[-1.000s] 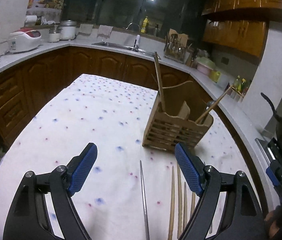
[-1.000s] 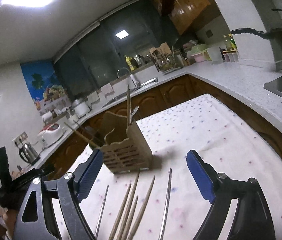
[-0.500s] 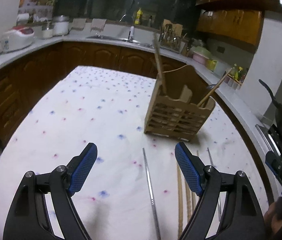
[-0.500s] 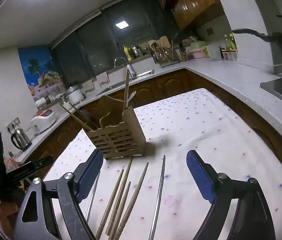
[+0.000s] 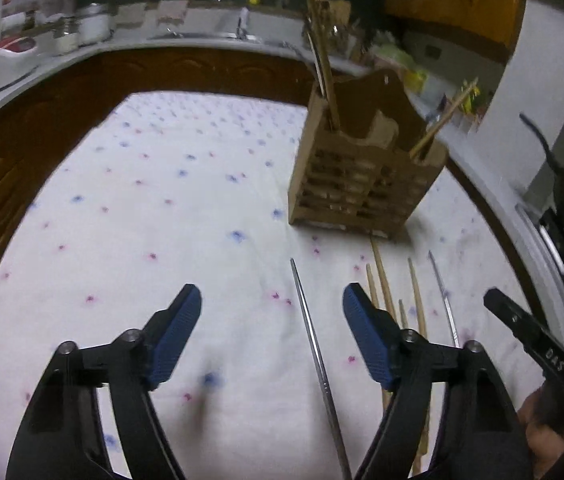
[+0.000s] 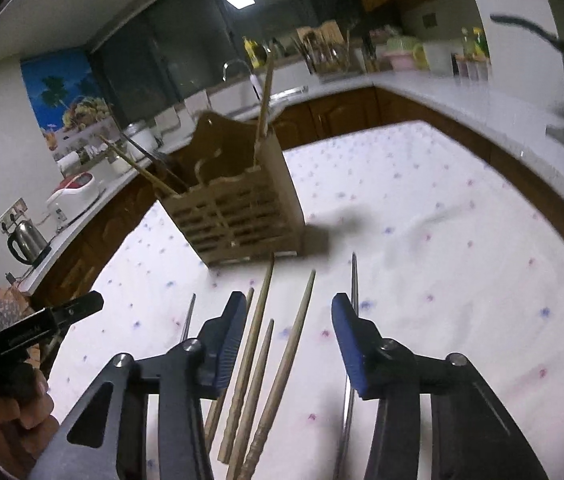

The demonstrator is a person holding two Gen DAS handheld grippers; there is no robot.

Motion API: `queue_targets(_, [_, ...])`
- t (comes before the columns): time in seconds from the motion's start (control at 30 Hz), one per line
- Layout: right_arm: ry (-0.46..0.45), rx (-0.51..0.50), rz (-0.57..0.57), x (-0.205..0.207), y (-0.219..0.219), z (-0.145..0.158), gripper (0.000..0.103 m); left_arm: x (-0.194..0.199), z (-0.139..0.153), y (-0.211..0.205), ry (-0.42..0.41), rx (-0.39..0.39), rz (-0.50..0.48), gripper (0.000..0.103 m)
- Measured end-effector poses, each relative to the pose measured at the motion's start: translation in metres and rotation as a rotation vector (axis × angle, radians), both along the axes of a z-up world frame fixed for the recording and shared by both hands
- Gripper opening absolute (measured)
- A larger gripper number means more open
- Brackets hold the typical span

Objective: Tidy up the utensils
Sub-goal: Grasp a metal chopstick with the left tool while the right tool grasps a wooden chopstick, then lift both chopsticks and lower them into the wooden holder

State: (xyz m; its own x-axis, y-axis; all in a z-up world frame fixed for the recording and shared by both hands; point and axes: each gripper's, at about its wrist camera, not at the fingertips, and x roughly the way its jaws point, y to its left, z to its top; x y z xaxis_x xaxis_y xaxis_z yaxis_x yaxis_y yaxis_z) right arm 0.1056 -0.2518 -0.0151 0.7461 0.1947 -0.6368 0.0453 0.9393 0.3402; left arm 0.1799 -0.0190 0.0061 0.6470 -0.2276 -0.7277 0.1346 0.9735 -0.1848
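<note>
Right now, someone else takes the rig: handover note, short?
Left gripper: open, jaws just closing, over a metal chopstick lying on the cloth; pads not on it.
Right gripper: open, jaws just closing, wooden chopsticks between the fingers, not gripped.
Wooden holder: upright on the table, a few sticks already standing in it.
On the cloth in front of it: four wooden chopsticks, with one metal one on each side; the other metal chopstick lies at the right finger.
Done: some utensils in the holder.
Left: grip, lift and slot in the loose ones.
</note>
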Motion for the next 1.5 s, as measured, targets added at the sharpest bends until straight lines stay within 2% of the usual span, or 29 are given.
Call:
queue_targets(0.1, [0.049,0.002,0.016,0.018,0.001,-0.012,0.042,0.014,-0.015,-0.008,0.047,-0.004,-0.017,0.058])
queue_targets(0.2, [0.089,0.001,0.033,0.038,0.004,-0.023,0.042,0.03,-0.03,-0.015,0.096,-0.016,-0.023,0.053])
queue_targets(0.47, [0.179,-0.07,0.067,0.081,0.013,-0.05,0.035,0.063,-0.061,-0.035,0.201,-0.009,-0.044,0.027])
queue_targets(0.53, [0.227,-0.098,0.079,0.091,0.016,-0.063,0.035,0.065,-0.062,-0.041,0.182,0.022,-0.042,0.024])
queue_targets(0.6, [0.215,-0.136,0.08,0.092,0.021,-0.062,0.032,0.065,-0.063,-0.047,0.167,0.062,-0.042,0.016])
queue_targets(0.7, [0.223,-0.185,0.066,0.091,0.024,-0.063,0.018,0.062,-0.064,-0.056,0.139,0.12,-0.049,0.009])
queue_targets(0.73, [0.225,-0.181,0.064,0.091,0.023,-0.063,0.012,0.061,-0.064,-0.056,0.136,0.127,-0.05,0.008])
queue_targets(0.83, [0.225,-0.17,0.065,0.091,0.021,-0.063,0.009,0.06,-0.062,-0.054,0.14,0.127,-0.047,0.006])
queue_targets(1.03, [0.211,-0.083,0.057,0.084,0.014,-0.057,0.005,0.049,-0.051,-0.031,0.145,0.021,-0.029,0.004])
queue_targets(1.27, [0.106,0.0,0.067,0.047,0.012,-0.021,0.005,0.018,-0.02,-0.001,0.09,-0.079,-0.011,0.004])
queue_targets(1.5, [-0.009,0.032,0.082,0.008,0.017,0.02,0.005,-0.017,0.018,0.006,0.014,-0.13,-0.017,0.004])
